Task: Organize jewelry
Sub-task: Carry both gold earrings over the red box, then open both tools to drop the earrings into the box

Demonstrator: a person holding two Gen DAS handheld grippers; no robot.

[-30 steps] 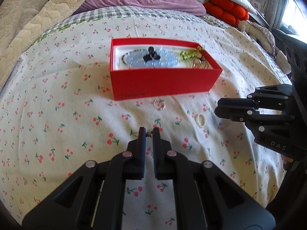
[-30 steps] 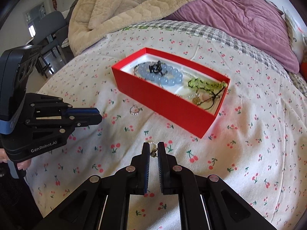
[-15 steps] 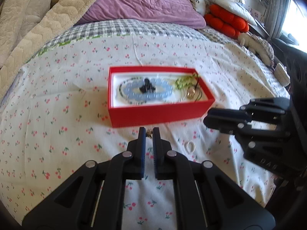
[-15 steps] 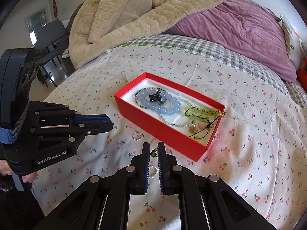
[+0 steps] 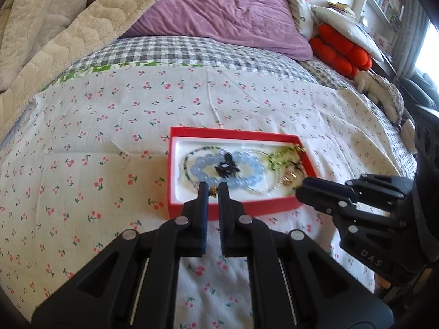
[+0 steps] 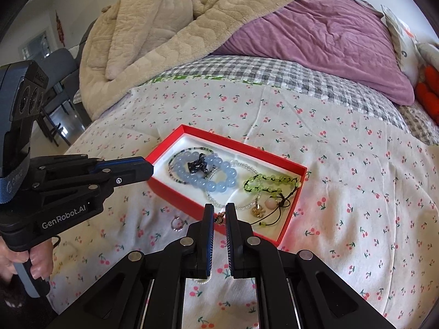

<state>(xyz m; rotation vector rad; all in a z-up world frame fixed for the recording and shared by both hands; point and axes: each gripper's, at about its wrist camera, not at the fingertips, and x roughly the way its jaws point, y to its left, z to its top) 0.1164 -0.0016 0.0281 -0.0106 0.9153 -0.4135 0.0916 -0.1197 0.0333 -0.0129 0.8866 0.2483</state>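
Left gripper (image 5: 213,189) is clenched on a small gold-coloured trinket (image 5: 213,191) — possibly an earring, it is too tiny to say — pinched right at the fingertips and held up in front of the near wall of the shallow red cardboard box with a white lining (image 5: 236,207). Right gripper (image 6: 219,211) is clenched too, with a small dark-gold charm (image 6: 219,218) nipped between its tips, poised over the box's near edge. Inside the box lies a pale blue round-bead bracelet (image 5: 248,182) with a black clasp-like piece at its middle, a thin dark-green seed-bead strand (image 5: 187,161) curled beside it, a clear crystal-bead string (image 5: 267,190), and at the right end a lime-green bead bracelet on black cord (image 6: 270,179) with a pink bead and gold pendant near it. On the cherry-print white bedspread (image 6: 356,181), a small silver ring (image 6: 176,224) lies just outside the box on its near left side, apart from both grippers. A little string of white beads peeks from beneath the right gripper's fingers, mostly hidden. A person's hand (image 6: 26,260) grips the left tool's handle at the frame edge — beyond the box, a beige quilted blanket (image 6: 164,35) and a purple duvet (image 5: 233,13) are heaped
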